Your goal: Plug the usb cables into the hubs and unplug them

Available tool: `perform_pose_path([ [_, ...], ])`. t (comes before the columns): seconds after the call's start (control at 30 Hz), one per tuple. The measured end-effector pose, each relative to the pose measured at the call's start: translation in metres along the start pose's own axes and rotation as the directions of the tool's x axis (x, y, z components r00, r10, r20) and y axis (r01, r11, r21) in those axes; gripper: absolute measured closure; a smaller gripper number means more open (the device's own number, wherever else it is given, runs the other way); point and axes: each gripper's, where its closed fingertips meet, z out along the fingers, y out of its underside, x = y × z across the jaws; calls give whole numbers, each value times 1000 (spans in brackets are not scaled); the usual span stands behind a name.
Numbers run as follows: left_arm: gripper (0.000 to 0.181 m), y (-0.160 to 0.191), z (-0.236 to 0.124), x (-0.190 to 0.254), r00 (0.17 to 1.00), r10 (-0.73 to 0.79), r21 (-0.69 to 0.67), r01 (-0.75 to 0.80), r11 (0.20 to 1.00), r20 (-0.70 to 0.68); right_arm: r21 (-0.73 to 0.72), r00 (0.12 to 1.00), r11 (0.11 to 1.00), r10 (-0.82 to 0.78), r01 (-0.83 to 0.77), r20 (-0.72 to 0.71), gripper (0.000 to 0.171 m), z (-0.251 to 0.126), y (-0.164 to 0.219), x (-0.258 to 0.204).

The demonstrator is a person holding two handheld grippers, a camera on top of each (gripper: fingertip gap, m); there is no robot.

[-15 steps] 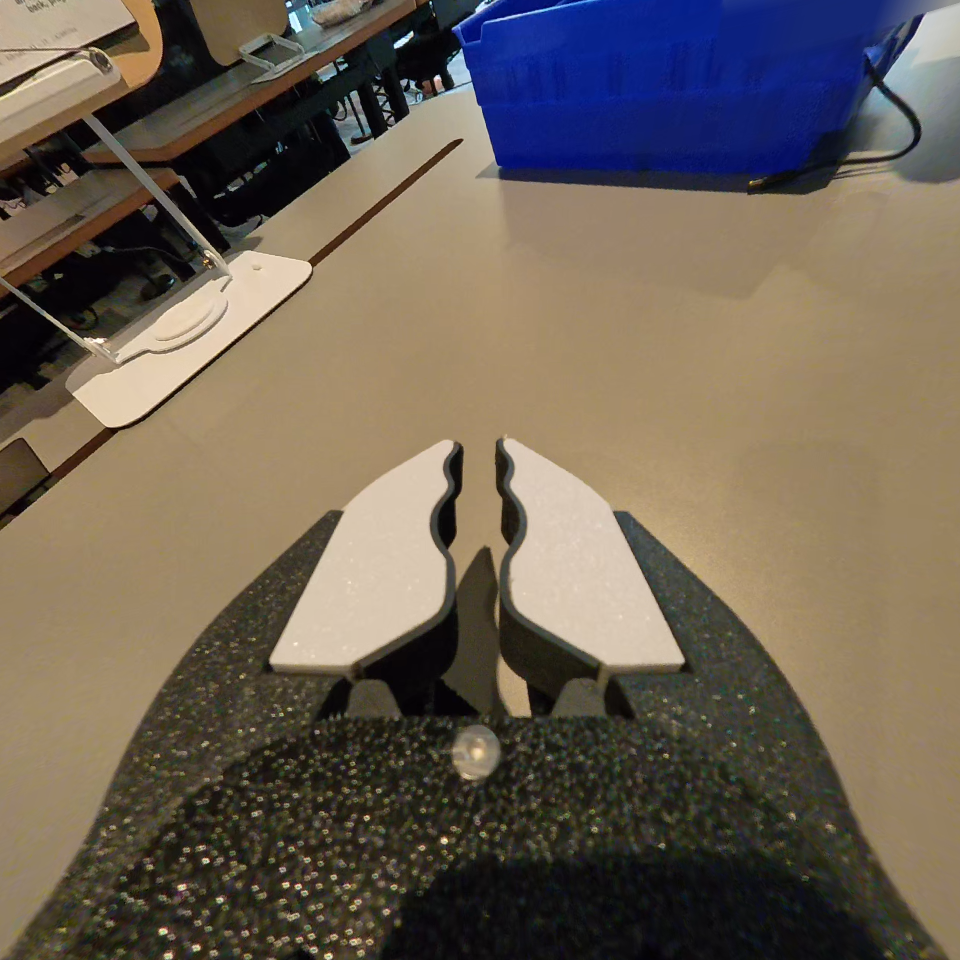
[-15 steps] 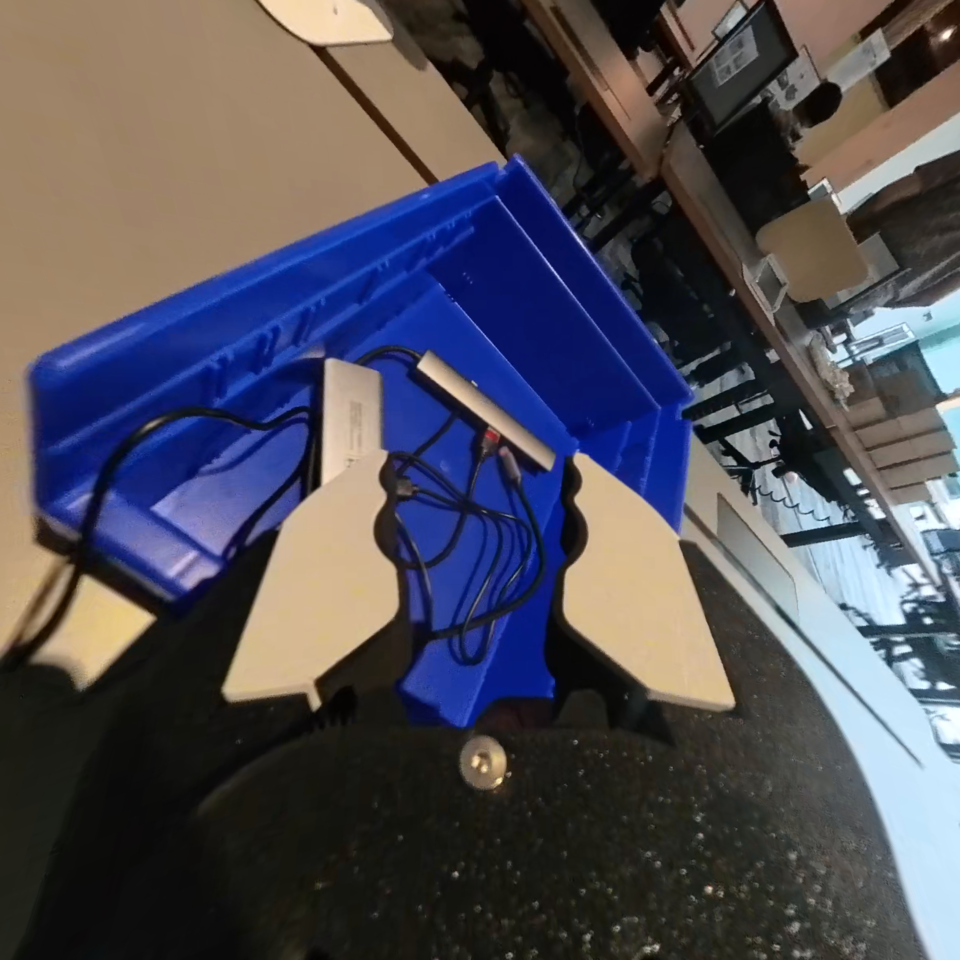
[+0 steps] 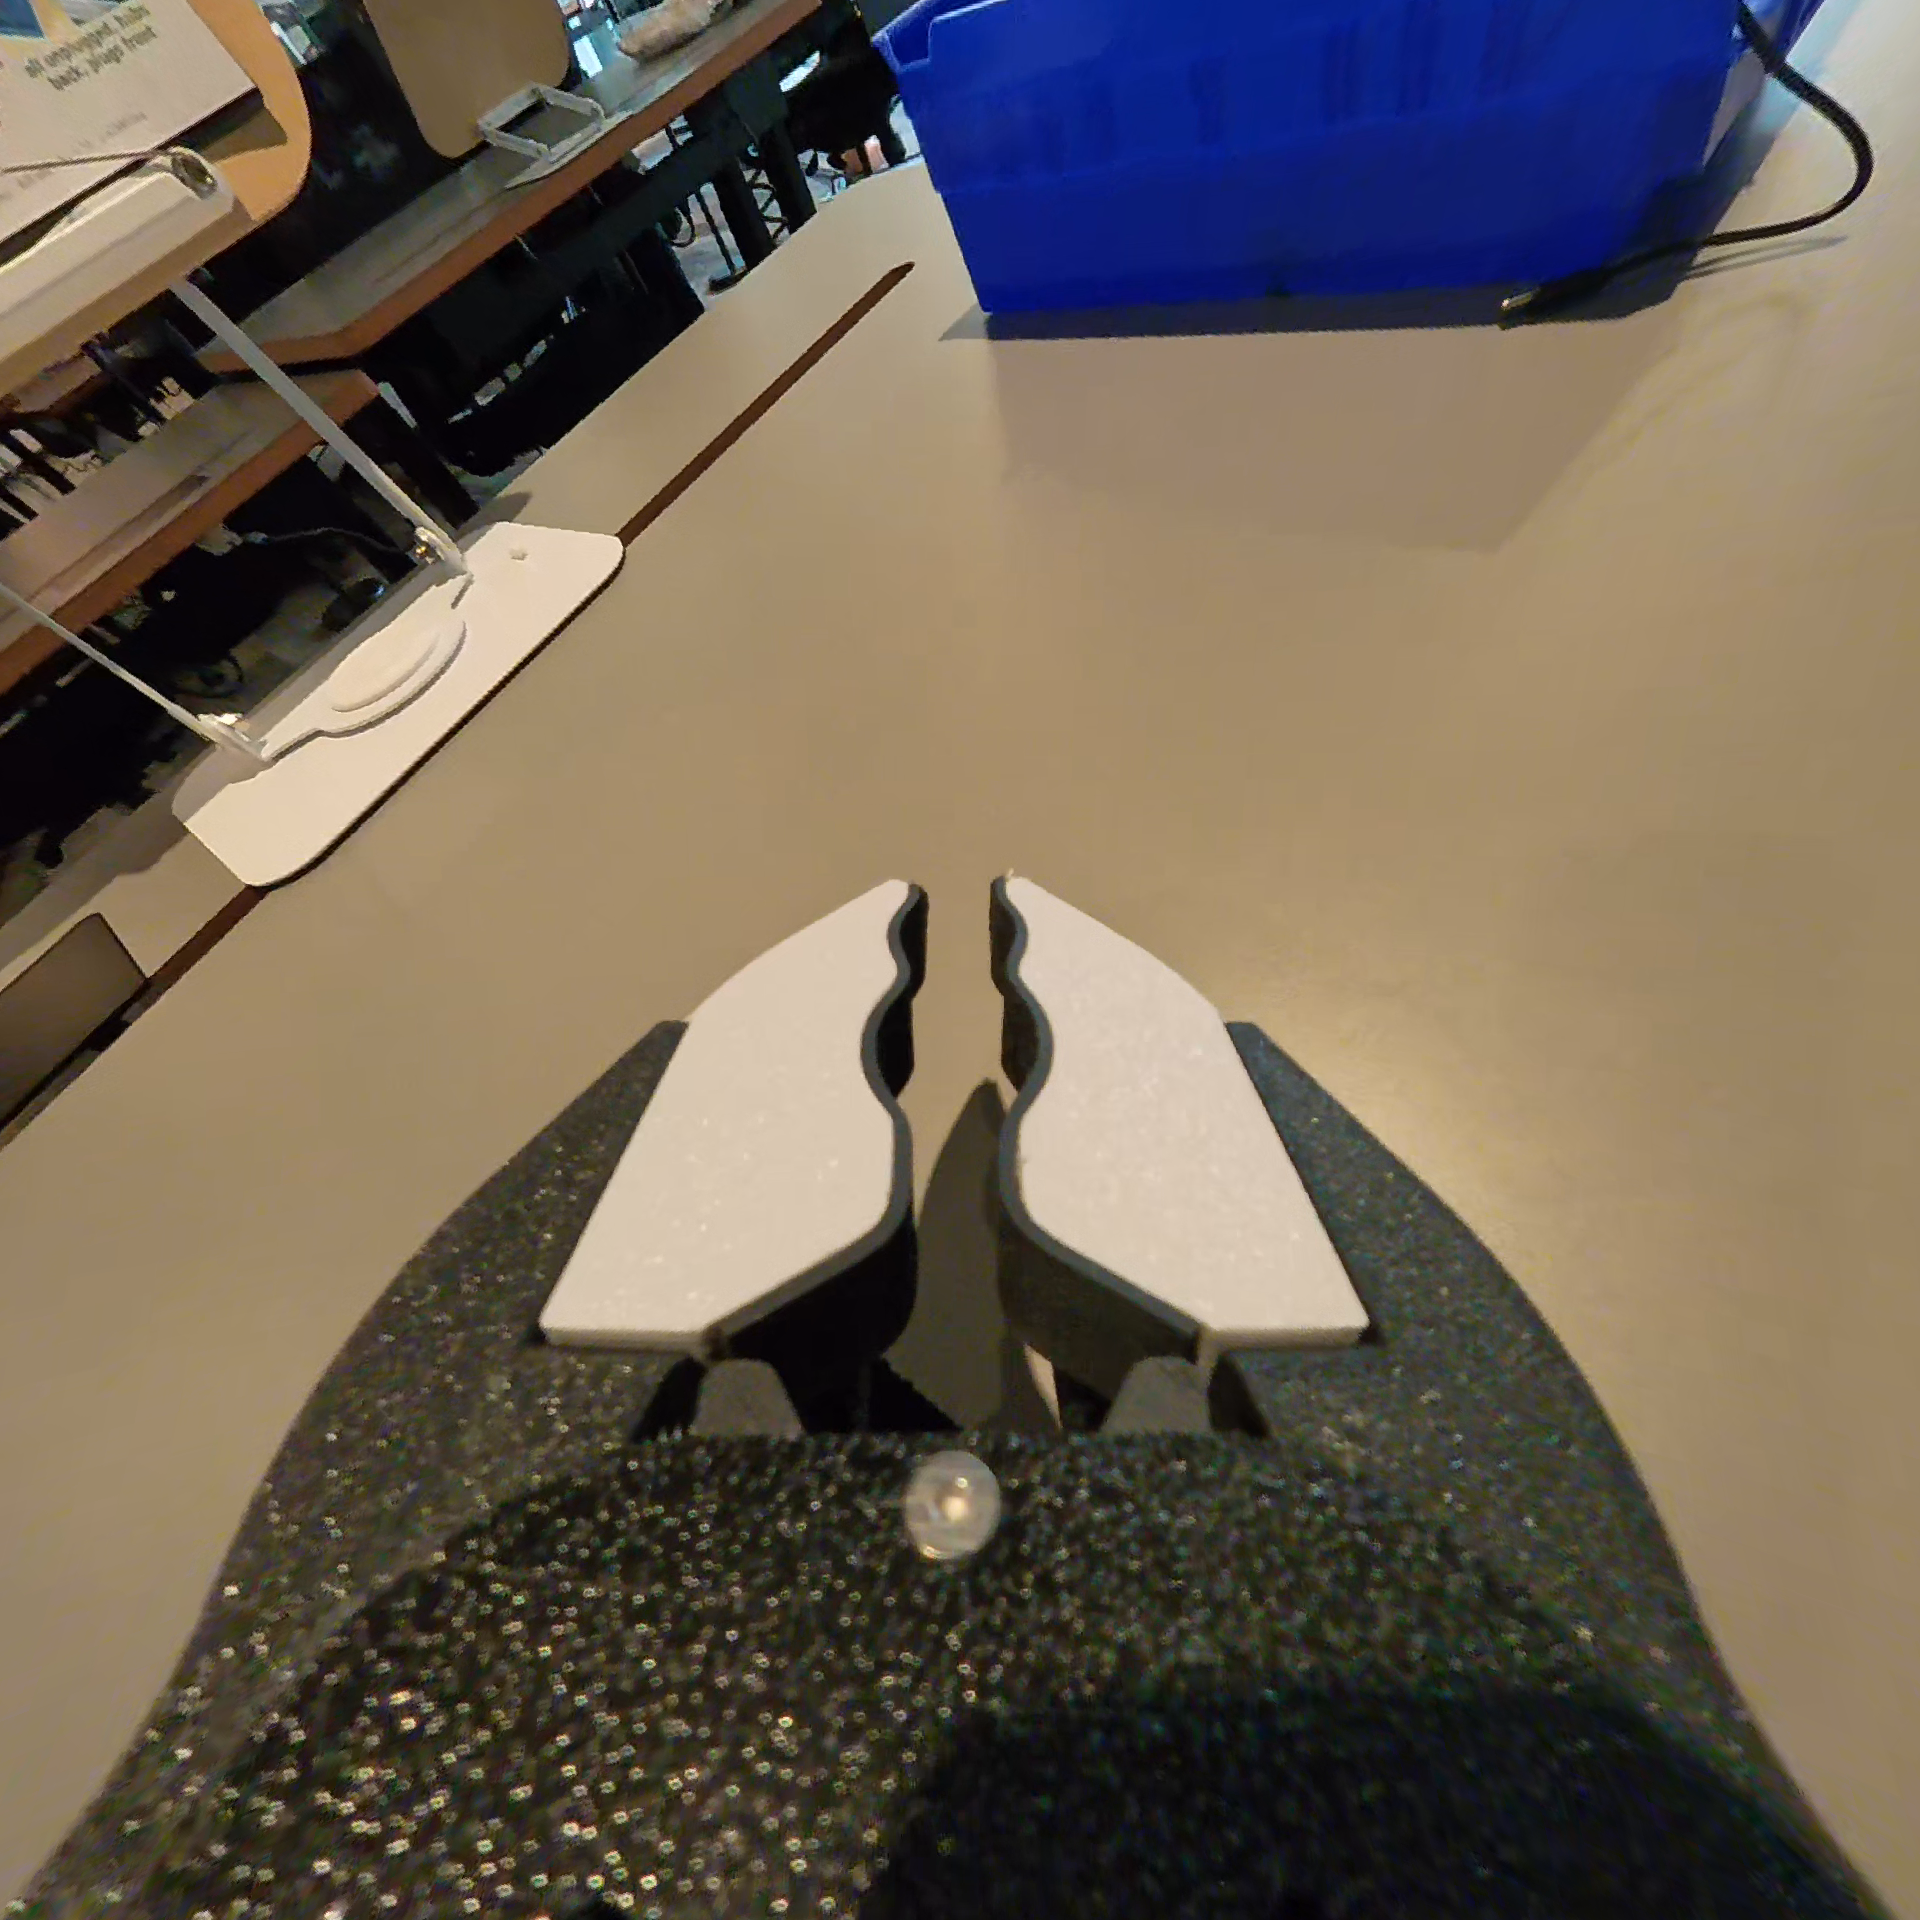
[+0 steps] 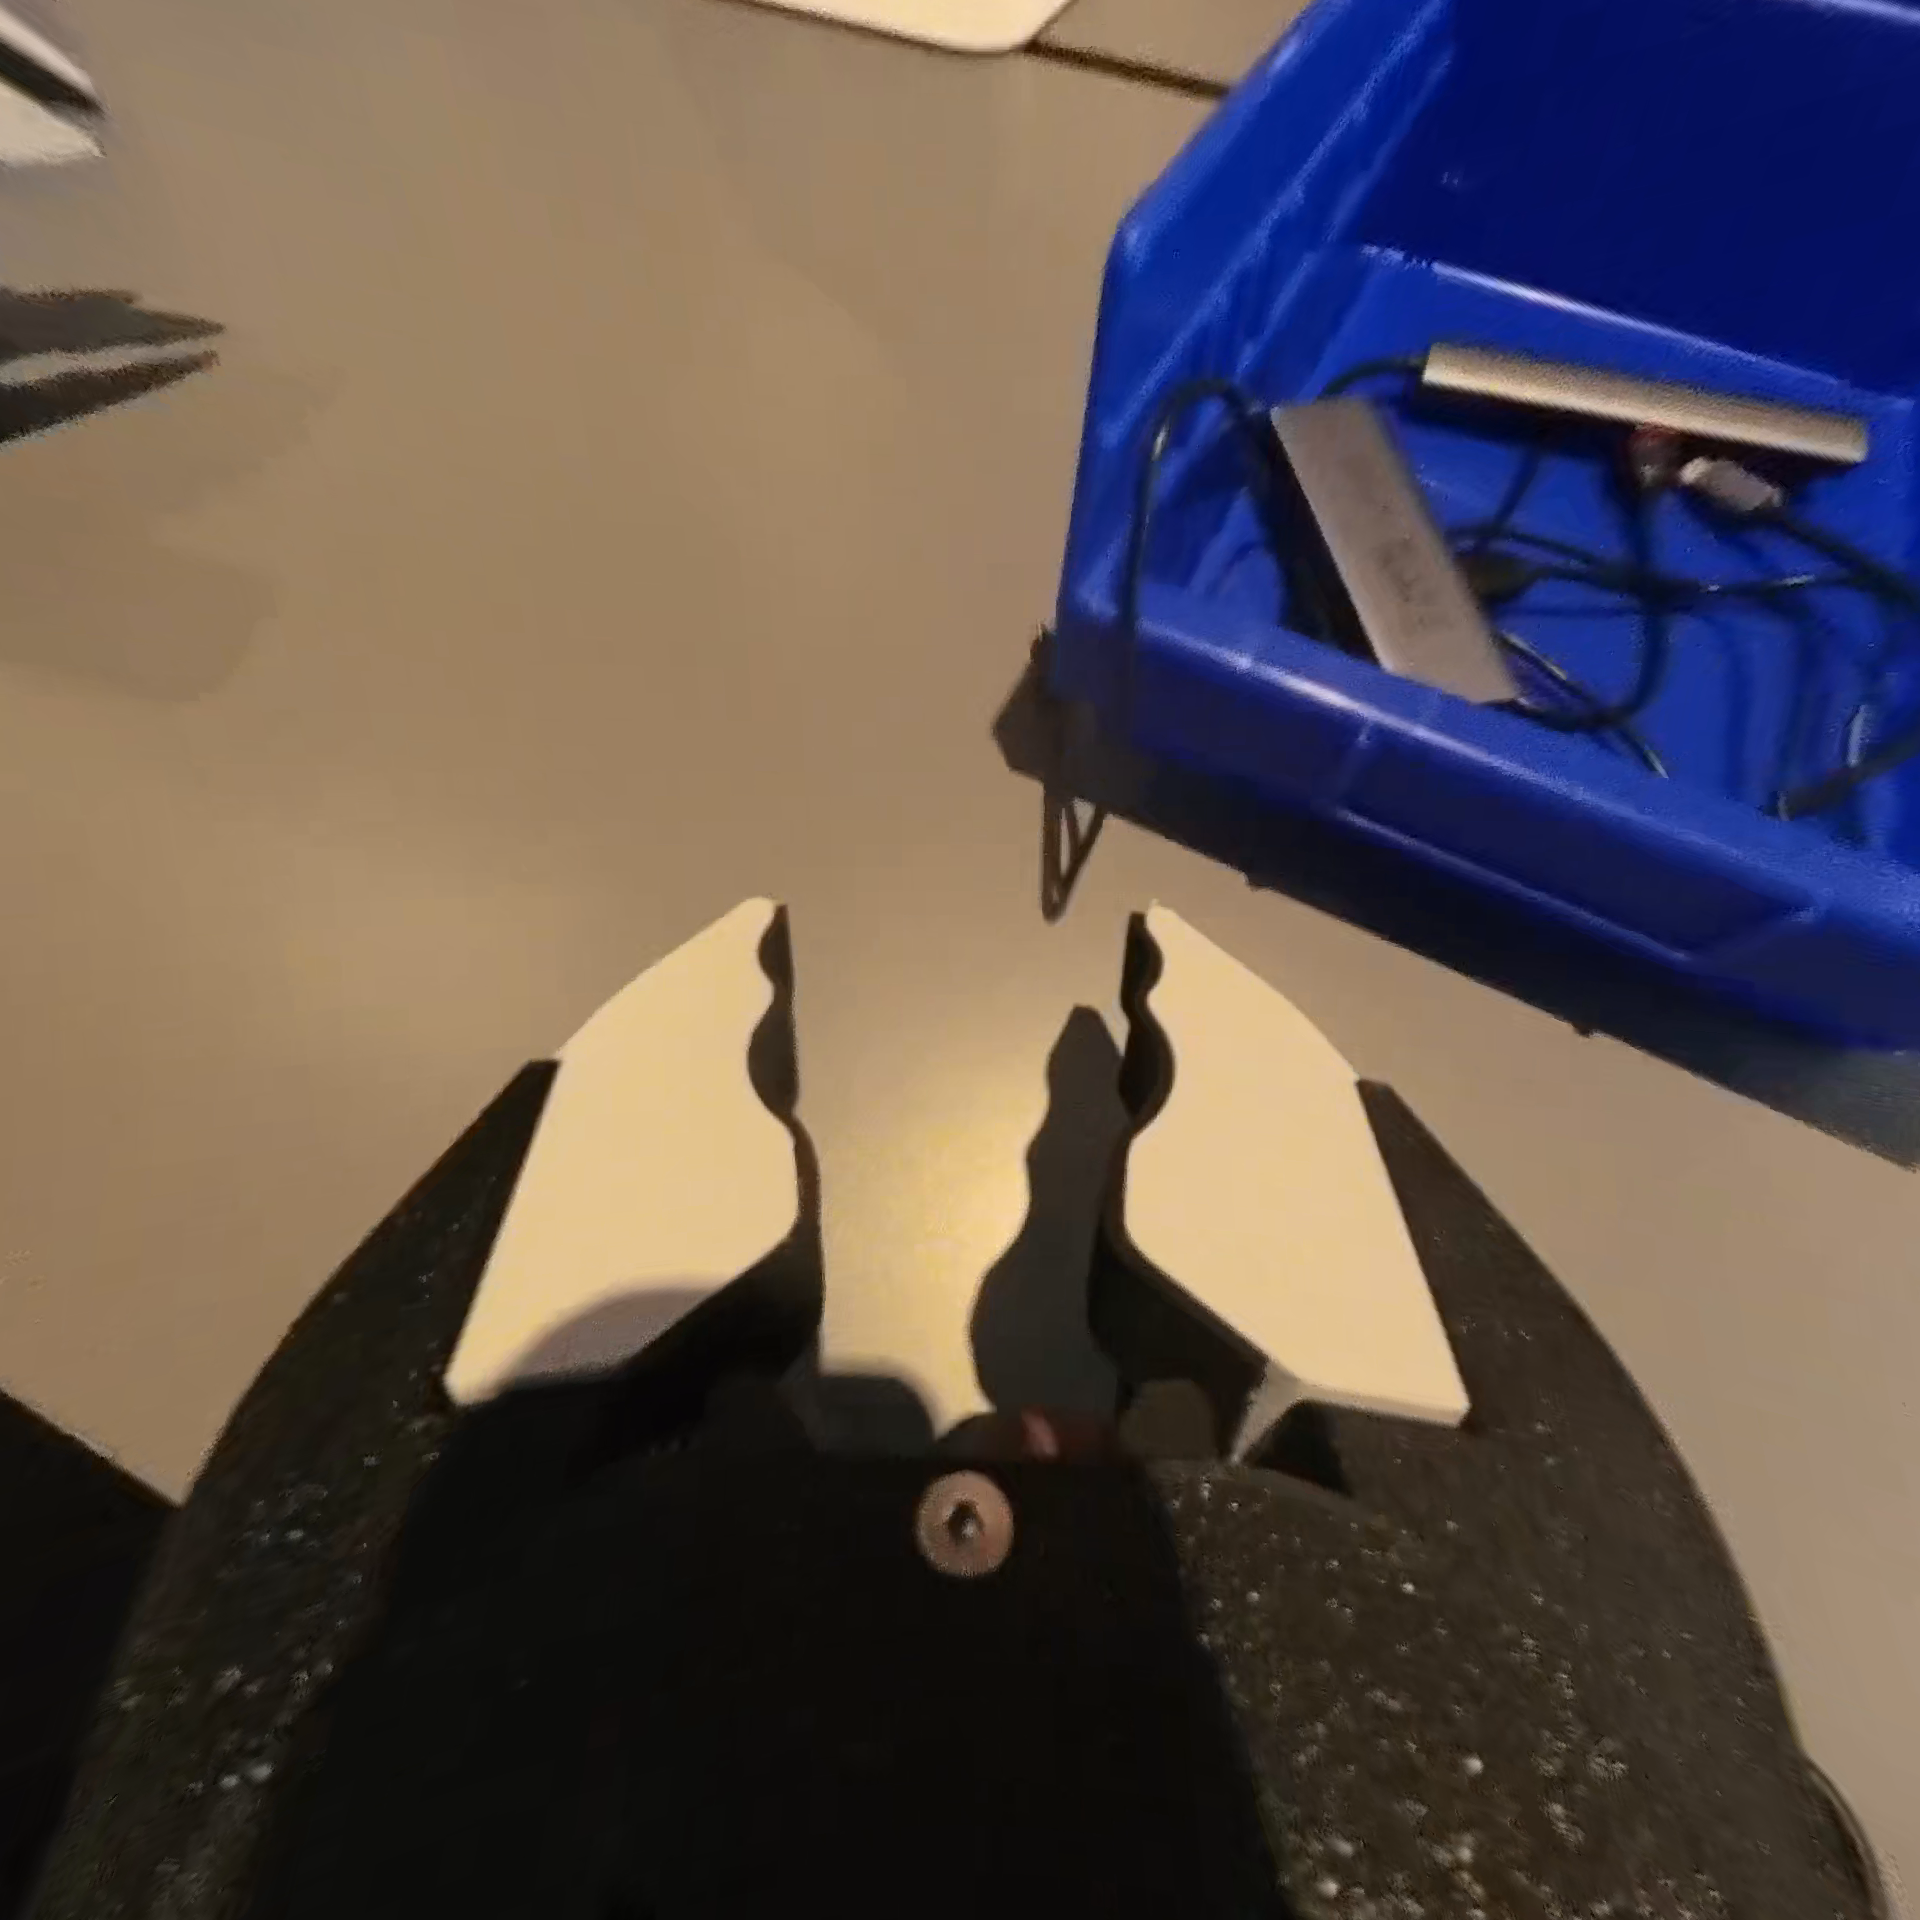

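Note:
A blue bin [image 4: 1455, 748] stands on the beige table at the upper right of the right wrist view. Two silver hubs [image 4: 1392, 561] [image 4: 1642, 410] and tangled black cables [image 4: 1662, 592] lie inside it. One black cable hangs over the bin's near corner [image 4: 1065, 842]. My right gripper [image 4: 956, 920] is open and empty, low over the table, left of and short of the bin. My left gripper [image 3: 958, 894] is nearly shut with a thin gap and holds nothing. It is over bare table, well short of the bin [image 3: 1299, 156]. A cable end [image 3: 1527, 301] lies on the table beside the bin.
A white stand base [image 3: 416, 686] with a thin metal frame sits near the table's left edge. A dark seam [image 3: 769, 395] runs across the tabletop. Other desks and chairs stand beyond the table's far edge. Tip to tip, the grippers are about 35 cm apart.
My right gripper has swung away from above the bin and now points at the table to the bin's left. My left gripper has barely moved.

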Motion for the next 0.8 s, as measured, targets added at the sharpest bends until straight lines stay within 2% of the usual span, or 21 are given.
perform_pose_path([
  [0.07,170,-1,-1,0,1000,-10,6,10,1000,1,-13,997,998,58,-58,56,111,9,-4,-6],
  [0.13,170,-2,-2,-2,1000,-15,13,15,1000,4,-76,998,995,65,-64,14,109,19,1,1],
  [0.27,170,-1,-1,-1,1000,-22,11,22,1000,-9,-91,996,993,80,-82,-25,113,32,-4,5],
  [0.33,170,-1,-1,1,1000,-11,8,11,1000,-13,-94,997,992,76,-79,-35,124,37,-6,5],
  [0.43,170,-1,-1,3,1000,2,5,-2,1000,-15,-84,998,995,47,-51,-48,163,43,-11,4],
  [0.67,170,-3,-2,1,1000,-1,14,1,1000,-7,-12,998,998,57,-57,-10,168,32,-20,5],
  [0.8,170,0,0,2,1000,6,1,-6,1000,-7,94,996,993,59,-66,67,168,12,-44,2],
])
